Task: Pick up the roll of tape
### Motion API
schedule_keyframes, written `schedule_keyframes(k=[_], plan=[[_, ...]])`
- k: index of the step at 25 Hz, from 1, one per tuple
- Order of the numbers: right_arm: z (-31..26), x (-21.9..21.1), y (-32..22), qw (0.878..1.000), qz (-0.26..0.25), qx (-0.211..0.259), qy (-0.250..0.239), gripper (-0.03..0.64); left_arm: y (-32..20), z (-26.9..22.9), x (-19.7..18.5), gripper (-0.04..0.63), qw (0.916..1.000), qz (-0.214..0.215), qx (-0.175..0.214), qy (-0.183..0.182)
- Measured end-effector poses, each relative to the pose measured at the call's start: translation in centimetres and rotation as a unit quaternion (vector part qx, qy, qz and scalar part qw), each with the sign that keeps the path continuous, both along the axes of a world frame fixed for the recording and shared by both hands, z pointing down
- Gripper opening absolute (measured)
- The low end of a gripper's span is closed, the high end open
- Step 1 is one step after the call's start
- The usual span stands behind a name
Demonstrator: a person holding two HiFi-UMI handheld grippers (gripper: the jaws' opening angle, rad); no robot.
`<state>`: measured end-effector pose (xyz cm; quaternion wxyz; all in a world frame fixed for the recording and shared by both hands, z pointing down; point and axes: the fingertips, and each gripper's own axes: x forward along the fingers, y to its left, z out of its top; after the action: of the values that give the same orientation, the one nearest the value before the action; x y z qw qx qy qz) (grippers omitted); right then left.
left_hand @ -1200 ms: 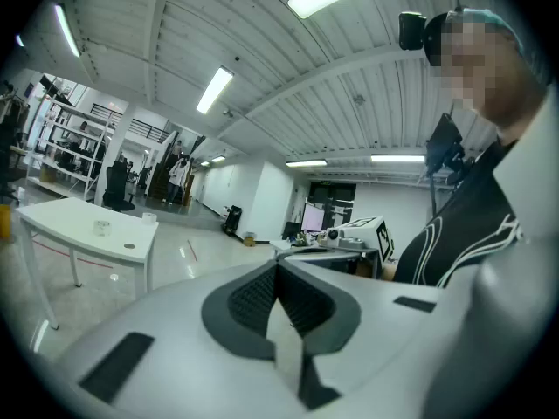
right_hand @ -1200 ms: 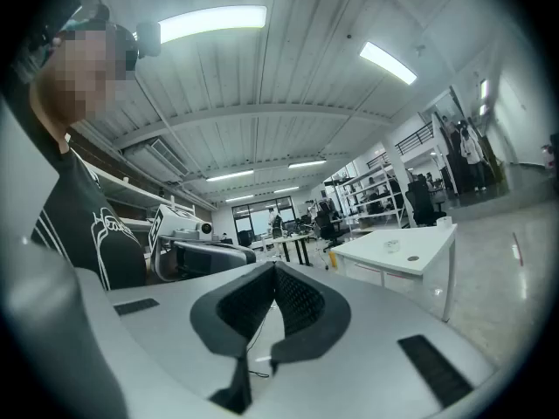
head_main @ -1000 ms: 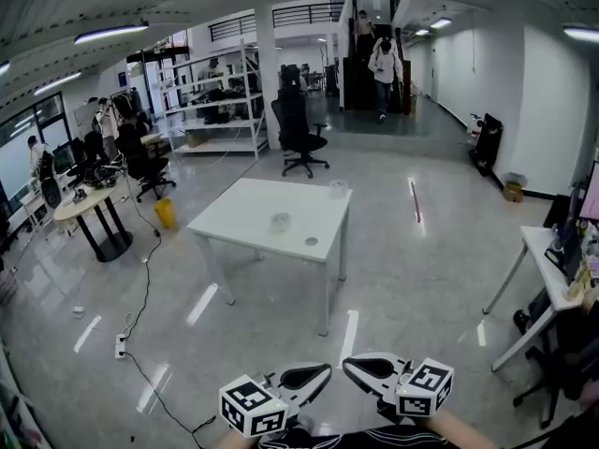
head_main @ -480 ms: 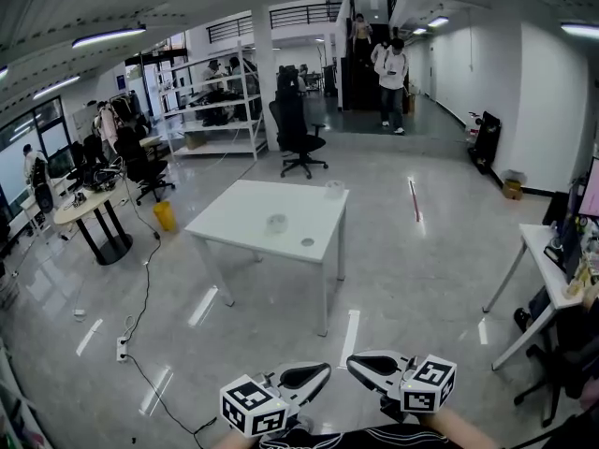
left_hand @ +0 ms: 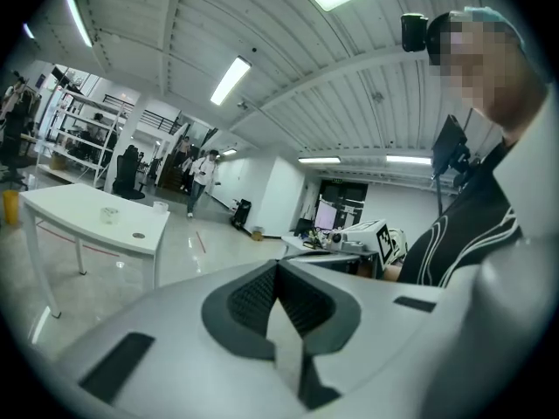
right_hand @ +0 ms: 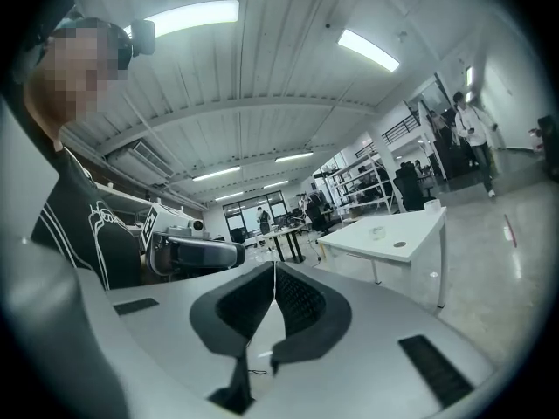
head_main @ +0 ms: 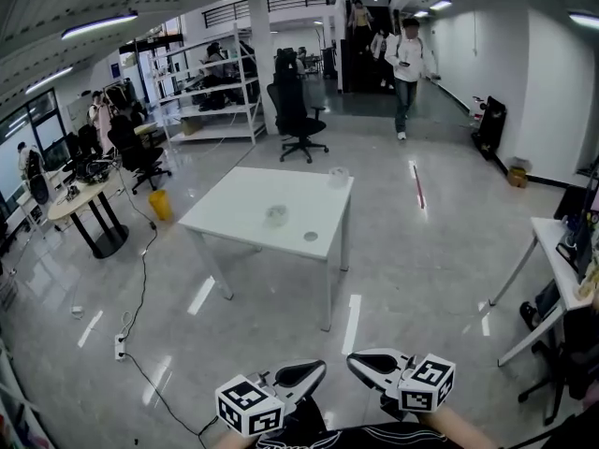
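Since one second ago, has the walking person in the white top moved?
Yes. The person in the white top has walked away from the dark staircase, nearer to the red floor line.

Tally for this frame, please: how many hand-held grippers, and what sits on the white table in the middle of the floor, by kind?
Hand-held grippers: 2, the left hand-held gripper and the right hand-held gripper, both shut and empty
Clear roll, likely the tape, on the white table: 1
Pale cup-shaped thing at the far corner: 1
Small dark disc: 1
Total: 5
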<state>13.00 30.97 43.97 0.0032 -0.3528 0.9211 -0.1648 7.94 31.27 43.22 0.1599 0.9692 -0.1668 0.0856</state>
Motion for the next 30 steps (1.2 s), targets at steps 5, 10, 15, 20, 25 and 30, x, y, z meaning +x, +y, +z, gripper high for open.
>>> schedule_keyframes(k=[5,10,15,20,25,30], plan=[[1.9,-1.3,-7.2,1.0,0.003,-0.019,0.005,0.014,-7.1,2.1,-1.4,0.003,0.9998,0.003,-0.02,-0.001],[3.2,-3.4,-18.0,0.999,0.007,-0.035,0.004,0.014,-18.3,3.2,-3.7,0.003,0.9997,-0.008,-0.02,-0.01],[2.5,-5.7,-30.1,0.999,0.001,-0.04,0.011,0.014,-30.0,3.3,-6.4,0.003,0.9991,-0.014,-0.017,-0.036],[1.1,-7.8,-39.3,0.999,-0.009,-0.031,0.021,0.014,-39.6,1.8,-8.5,0.003,0.9988,-0.029,-0.017,-0.036],[1.4,-7.8,-43.7,0.999,-0.007,-0.027,0.032,0.014,-44.3,2.1,-8.7,0.003,0.9987,-0.03,-0.018,-0.035],[2.2,-7.5,-45.8,0.999,-0.005,-0.033,0.037,0.014,-46.3,2.4,-8.5,0.003,0.9989,-0.031,-0.019,-0.032]])
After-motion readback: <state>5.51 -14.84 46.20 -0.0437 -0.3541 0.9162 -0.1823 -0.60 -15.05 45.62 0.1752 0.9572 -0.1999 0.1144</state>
